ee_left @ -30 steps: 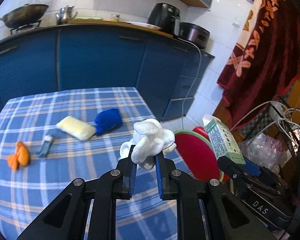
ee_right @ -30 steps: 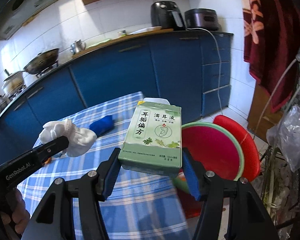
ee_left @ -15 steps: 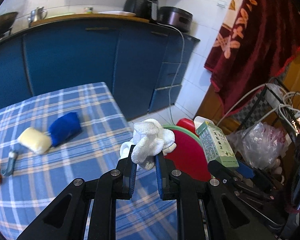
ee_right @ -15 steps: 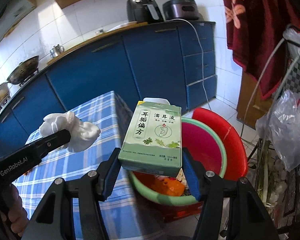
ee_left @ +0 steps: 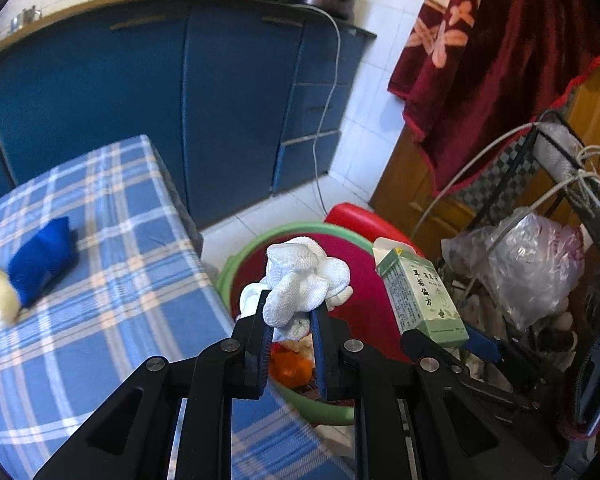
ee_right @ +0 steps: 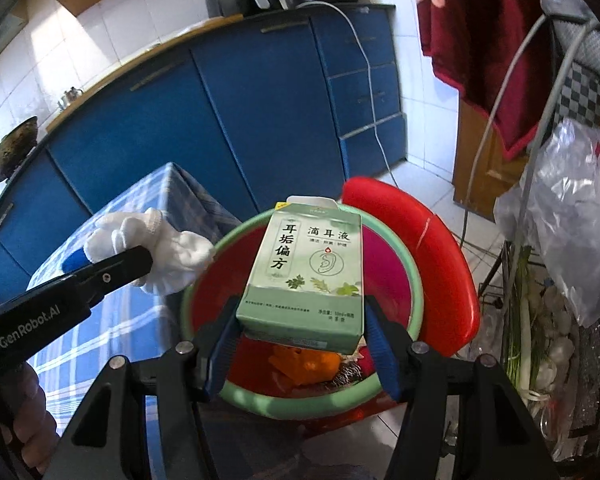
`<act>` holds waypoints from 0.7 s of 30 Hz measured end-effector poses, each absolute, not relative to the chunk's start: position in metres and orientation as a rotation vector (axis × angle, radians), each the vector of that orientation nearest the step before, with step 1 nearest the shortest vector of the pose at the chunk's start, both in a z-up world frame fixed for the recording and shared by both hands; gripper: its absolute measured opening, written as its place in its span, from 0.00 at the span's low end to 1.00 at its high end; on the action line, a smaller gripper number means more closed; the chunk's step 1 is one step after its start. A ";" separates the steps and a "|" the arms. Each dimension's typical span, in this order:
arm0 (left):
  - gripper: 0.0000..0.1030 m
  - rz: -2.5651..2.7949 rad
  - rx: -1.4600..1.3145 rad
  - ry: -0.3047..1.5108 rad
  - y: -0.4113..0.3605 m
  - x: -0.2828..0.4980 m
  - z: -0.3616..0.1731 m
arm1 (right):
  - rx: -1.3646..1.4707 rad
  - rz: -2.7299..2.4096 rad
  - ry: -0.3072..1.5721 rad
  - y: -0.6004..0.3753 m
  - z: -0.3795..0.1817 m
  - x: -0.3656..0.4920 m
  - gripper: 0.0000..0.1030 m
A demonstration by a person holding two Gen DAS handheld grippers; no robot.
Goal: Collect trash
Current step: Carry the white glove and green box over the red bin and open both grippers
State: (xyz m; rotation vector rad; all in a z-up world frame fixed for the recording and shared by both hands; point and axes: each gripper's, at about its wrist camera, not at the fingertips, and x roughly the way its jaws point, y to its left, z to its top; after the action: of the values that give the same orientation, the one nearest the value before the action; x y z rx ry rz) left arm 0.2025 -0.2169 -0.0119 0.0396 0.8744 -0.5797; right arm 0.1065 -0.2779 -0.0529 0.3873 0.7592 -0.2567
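Beside the table (ee_left: 100,280) with its blue checked cloth, a red basin (ee_right: 452,264) holds a green-rimmed bowl (ee_right: 204,276) with orange scraps (ee_right: 300,360) at the bottom. Over the bowl, the right gripper (ee_right: 300,336) clamps a green box (ee_right: 312,280) by its lower end, long axis upright, printed face toward the camera. The left gripper (ee_left: 290,320), jaws narrow, pinches a crumpled white glove (ee_left: 304,280) just beside it. A blue pouch (ee_left: 44,256) lies on the cloth.
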 end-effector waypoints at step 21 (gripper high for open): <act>0.37 -0.565 0.037 0.904 -0.218 0.208 -0.020 | 0.437 -0.283 0.786 -0.295 -0.067 0.107 0.63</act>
State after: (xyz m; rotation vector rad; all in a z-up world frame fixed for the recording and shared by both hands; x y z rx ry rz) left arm 0.2078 -0.2179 -0.0203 0.0368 0.9036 -0.5650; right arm 0.1071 -0.2953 -0.0666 0.4368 0.7860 -0.2834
